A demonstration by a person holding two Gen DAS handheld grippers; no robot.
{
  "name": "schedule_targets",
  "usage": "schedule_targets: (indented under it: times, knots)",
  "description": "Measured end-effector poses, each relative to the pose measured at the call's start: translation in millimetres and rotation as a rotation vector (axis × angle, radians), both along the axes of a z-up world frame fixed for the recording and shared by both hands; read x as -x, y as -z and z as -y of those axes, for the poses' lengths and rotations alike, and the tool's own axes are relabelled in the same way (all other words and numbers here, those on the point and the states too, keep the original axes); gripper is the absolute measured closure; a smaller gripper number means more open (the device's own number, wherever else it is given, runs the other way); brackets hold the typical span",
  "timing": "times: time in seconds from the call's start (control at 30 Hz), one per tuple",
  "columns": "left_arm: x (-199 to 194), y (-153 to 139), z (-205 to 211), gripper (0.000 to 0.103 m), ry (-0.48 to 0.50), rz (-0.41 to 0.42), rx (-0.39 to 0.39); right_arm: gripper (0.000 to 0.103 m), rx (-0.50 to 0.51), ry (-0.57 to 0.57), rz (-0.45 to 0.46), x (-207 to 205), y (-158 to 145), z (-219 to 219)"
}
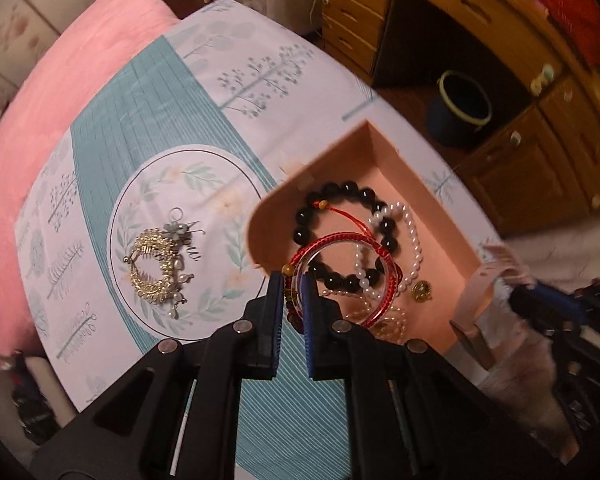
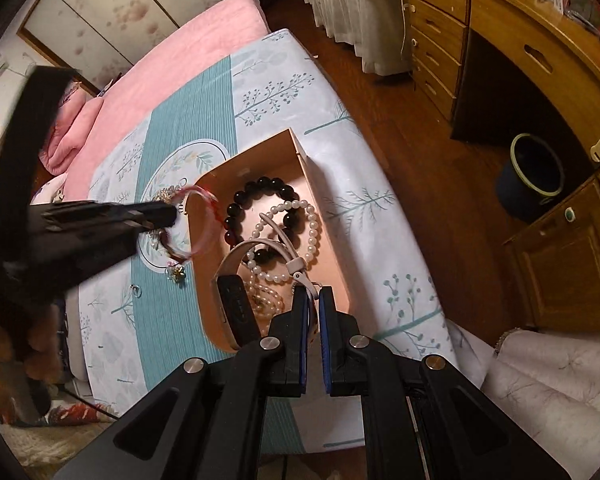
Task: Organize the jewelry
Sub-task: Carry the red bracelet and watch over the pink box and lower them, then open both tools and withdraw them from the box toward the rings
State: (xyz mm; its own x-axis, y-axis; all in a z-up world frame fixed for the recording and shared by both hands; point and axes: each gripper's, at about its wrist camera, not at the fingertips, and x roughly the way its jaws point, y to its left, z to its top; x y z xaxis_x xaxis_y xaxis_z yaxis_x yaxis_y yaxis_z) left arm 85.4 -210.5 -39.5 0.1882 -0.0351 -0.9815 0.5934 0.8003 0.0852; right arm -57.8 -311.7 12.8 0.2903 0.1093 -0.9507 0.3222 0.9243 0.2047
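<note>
The left gripper (image 1: 294,280) is nearly closed, pinching the rim of a clear bangle (image 1: 340,280) wound with red cord; its near arc is hidden behind the fingers. The bangle hangs over the near left edge of the pink box (image 1: 432,216), above a black bead bracelet (image 1: 344,232) and pearl strands (image 1: 408,240). The right gripper (image 2: 313,294) is clamped on the strap of a pale watch (image 2: 236,300) over the box's near edge. A gold hair ornament (image 1: 156,270) lies on the bedspread (image 1: 148,112), its details blurred.
</note>
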Motion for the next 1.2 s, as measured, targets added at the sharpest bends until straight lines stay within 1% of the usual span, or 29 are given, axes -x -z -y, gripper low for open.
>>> schedule_targets:
  times: [0.13, 0.2, 0.23, 0.3, 0.33, 0.37, 0.4, 0.53, 0.83, 0.93, 0.97, 1.0, 1.13, 1.2]
  knots:
    - [14, 6, 11, 0.096, 0.064, -0.003, -0.004, 0.098, 0.013, -0.02, -0.002, -4, -5, -3]
    - [18, 3, 9, 0.093, 0.073, -0.013, 0.007, 0.098, 0.024, -0.031, -0.001, -6, -6, -6]
    - [19, 1, 7, 0.09, 0.073, -0.014, 0.012, 0.098, 0.029, -0.034, -0.003, -7, -6, -7]
    - [20, -4, 1, 0.071, 0.067, -0.009, 0.018, 0.098, 0.033, -0.039, -0.011, -15, -4, -10]
    - [21, -7, -3, 0.053, 0.06, -0.004, 0.021, 0.098, 0.035, -0.044, -0.014, -16, -4, -11]
    - [22, -12, -8, 0.045, 0.049, 0.008, 0.03, 0.098, 0.037, -0.051, -0.013, -18, -4, -13]
    - [23, -18, -15, 0.044, 0.038, 0.027, 0.041, 0.098, 0.038, -0.061, -0.01, -24, -2, -15]
    - [26, -30, -39, 0.044, -0.005, 0.06, 0.047, 0.098, 0.039, -0.101, -0.014, -33, 2, -24]
    - [30, -48, -93, 0.044, -0.12, 0.108, 0.064, 0.098, 0.065, -0.154, -0.036, -58, 11, -47]
    - [30, -52, -109, 0.044, -0.159, 0.11, 0.076, 0.096, 0.069, -0.158, -0.056, -64, 18, -51]
    - [31, -52, -114, 0.044, -0.171, 0.112, 0.076, 0.092, 0.065, -0.157, -0.064, -65, 22, -51]
    - [30, -52, -120, 0.044, -0.188, 0.112, 0.076, 0.091, 0.05, -0.159, -0.075, -66, 26, -52]
    - [26, -48, -139, 0.044, -0.256, 0.082, 0.088, 0.09, 0.051, -0.161, -0.124, -66, 40, -56]
    - [25, -46, -148, 0.044, -0.285, 0.078, 0.095, 0.09, 0.05, -0.175, -0.121, -66, 40, -60]
